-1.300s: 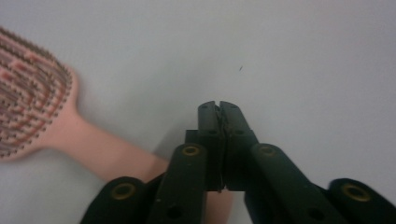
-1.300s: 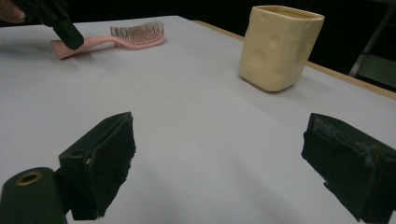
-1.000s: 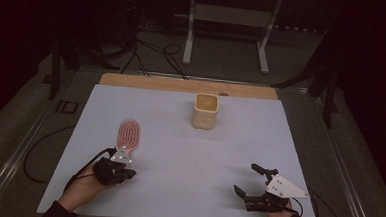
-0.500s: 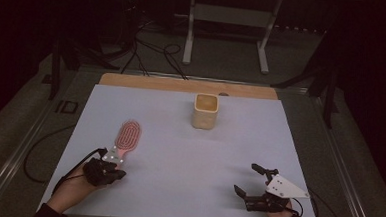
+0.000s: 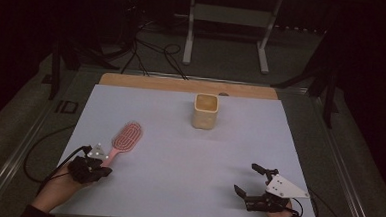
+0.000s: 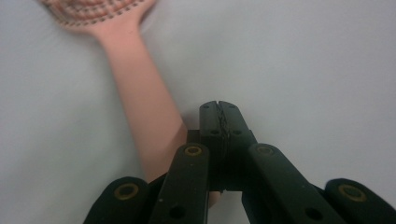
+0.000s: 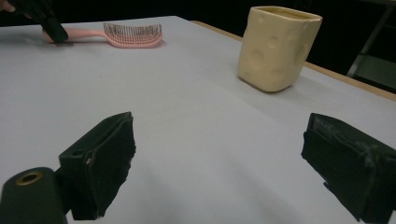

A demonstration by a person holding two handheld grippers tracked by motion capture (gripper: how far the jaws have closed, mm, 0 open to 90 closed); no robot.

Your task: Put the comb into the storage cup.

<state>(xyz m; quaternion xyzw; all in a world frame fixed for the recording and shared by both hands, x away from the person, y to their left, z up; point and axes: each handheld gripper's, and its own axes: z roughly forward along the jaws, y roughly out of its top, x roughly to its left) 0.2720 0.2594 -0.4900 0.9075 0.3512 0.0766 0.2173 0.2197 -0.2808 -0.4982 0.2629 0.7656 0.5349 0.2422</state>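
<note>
Left gripper view: left gripper (image 6: 219,109) clenched beside (seemingly not on) pink hairbrush (image 6: 140,98); right gripper (image 7: 219,154) released.

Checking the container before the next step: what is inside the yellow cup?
The high view shows the cup open-topped, its pale yellow inside holding nothing visible. The near wall hides the bottom, so something small there could be missed.

Two matte black two-jaw grippers: the left gripper (image 5: 94,163) shows brass-ringed screw holes, the right gripper (image 5: 252,182) carries a grey triangular plate; black cables trail from both.
</note>
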